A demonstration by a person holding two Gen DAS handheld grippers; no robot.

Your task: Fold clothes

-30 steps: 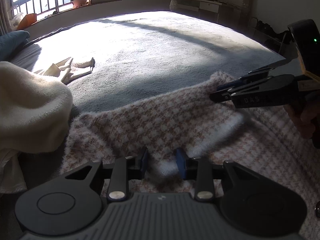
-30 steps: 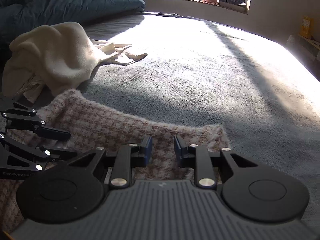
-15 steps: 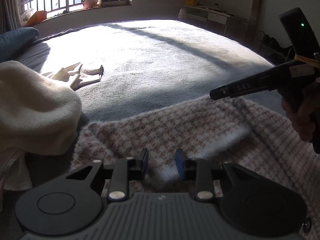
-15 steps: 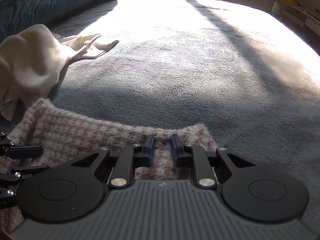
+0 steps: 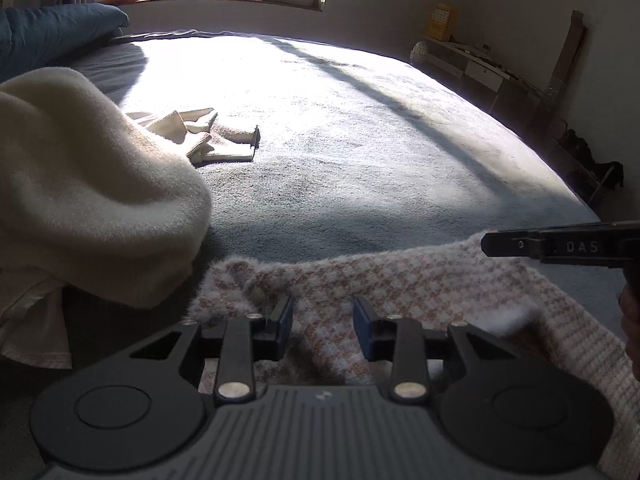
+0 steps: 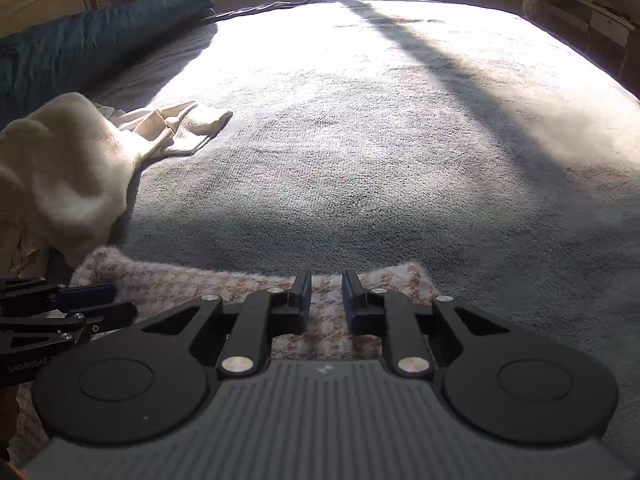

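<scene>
Both grippers on checked knit garment (image 5: 400,280) at bed's (image 5: 360,140) near edge.
Left gripper (image 5: 322,330) opening, fabric bunched between fingers; right gripper (image 6: 326,294) pinches hem. Only left view shows shelf (image 5: 472,60), 2 o'clock.

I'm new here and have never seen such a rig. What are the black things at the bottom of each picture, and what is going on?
There is no robot. A person holds a two-finger tool in each hand, and each tool has a wide-angle camera looking along its fingers. One picture is from the left gripper, the other from the right gripper. Each picture also shows the other tool at its edge. Both are over a grey bed. Nearest on it lies a checked sweater, with a cream garment heaped to its left and a pale cloth further back. The right gripper is shut on the sweater's far edge. The left gripper's fingers stand apart with sweater between them. Whether they grip it, I cannot tell.
</scene>
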